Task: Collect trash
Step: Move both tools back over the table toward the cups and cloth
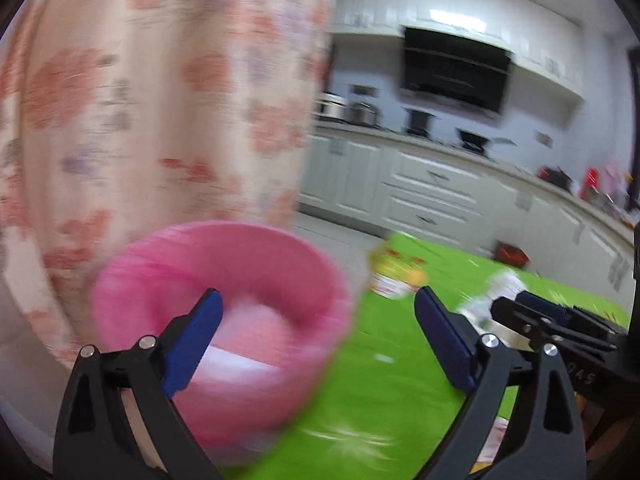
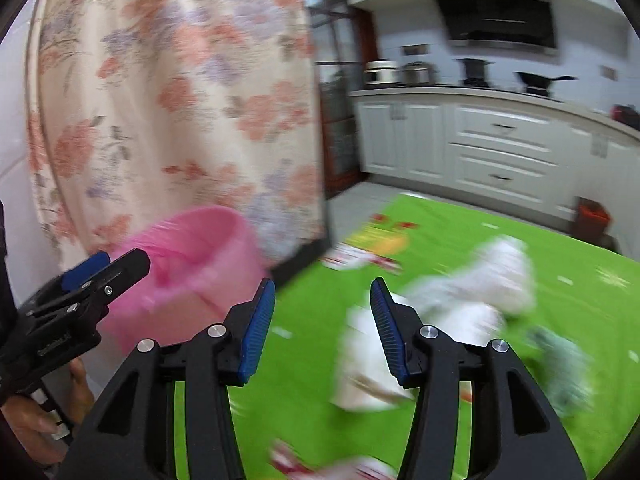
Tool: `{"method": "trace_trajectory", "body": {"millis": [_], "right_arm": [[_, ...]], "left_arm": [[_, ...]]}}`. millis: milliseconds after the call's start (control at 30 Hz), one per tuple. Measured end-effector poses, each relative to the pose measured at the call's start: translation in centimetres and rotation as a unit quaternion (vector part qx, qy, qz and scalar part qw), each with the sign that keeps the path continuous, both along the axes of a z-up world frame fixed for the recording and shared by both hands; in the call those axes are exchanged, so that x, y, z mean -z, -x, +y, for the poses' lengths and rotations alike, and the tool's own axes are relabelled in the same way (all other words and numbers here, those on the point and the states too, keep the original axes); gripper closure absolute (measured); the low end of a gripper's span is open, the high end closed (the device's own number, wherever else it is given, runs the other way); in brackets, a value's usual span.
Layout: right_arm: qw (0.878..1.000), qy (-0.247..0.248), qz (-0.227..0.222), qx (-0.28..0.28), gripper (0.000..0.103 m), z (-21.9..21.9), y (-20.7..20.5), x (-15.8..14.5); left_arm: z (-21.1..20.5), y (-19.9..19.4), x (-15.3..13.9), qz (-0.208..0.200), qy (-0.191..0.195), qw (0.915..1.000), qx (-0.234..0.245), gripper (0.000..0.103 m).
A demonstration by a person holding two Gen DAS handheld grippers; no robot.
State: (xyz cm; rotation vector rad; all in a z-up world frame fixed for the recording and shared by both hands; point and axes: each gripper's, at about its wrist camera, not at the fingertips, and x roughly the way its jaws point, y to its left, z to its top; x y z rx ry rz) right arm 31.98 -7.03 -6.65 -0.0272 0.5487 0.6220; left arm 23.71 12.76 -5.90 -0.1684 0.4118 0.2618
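Note:
A pink bin (image 1: 224, 280) lined with a pink bag stands at the left edge of the green tablecloth (image 1: 380, 380). My left gripper (image 1: 320, 320) is wide open just in front of it, with its left finger over the bin's mouth and nothing between the pads. My right gripper (image 2: 322, 320) is open over bare green cloth. Crumpled white paper (image 2: 480, 292) and a flat white piece (image 2: 368, 368) lie just beyond its right finger. A yellow and red wrapper (image 2: 372, 252) lies further back, and a greenish wad (image 2: 568, 372) lies at the right. The pictures are blurred.
A floral curtain (image 2: 180, 100) hangs right behind the bin (image 2: 192, 272). White kitchen cabinets (image 2: 500, 148) and a black range hood (image 2: 496, 8) line the far wall. A small red bin (image 2: 594, 216) stands on the floor. A hand (image 2: 36, 416) holds the left gripper (image 2: 116, 264).

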Motion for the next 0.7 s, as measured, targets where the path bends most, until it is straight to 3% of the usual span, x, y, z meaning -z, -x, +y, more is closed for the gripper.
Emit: {"method": "trace_trajectory", "body": {"millis": [133,300,400,500,700], "right_arm": [[0.998,0.024,0.005,0.065,0.054,-5.5,0.2,1.6],[0.992,0.037,0.013,0.123,0.054,-10.3,0.5,2.7],[0.986,0.045,0.022,0.159,0.054,-12.5,0.3,3.4],[0.981,0.035,0.04,0.189,0.047,-14.4,-0.1,4.2],[0.975,0.034,0.066,0.209,0.047,-15.6,-0.8,5.2]], "left_arm": [[-5.8,-2.1,1.4,0.013,-0.013,0.9981,0.058,0.01],[-10.0,-4.2,3.1,0.037,-0.011,0.9948,0.094,0.01],[-11.6,-5.2,4.1,0.053,-0.011,0.9933,0.102,0.01],[-12.5,-5.8,4.8,0.064,-0.013,0.9922,0.106,0.01],[-13.3,-6.0,5.4,0.074,-0.024,0.9903,0.115,0.01]]}}
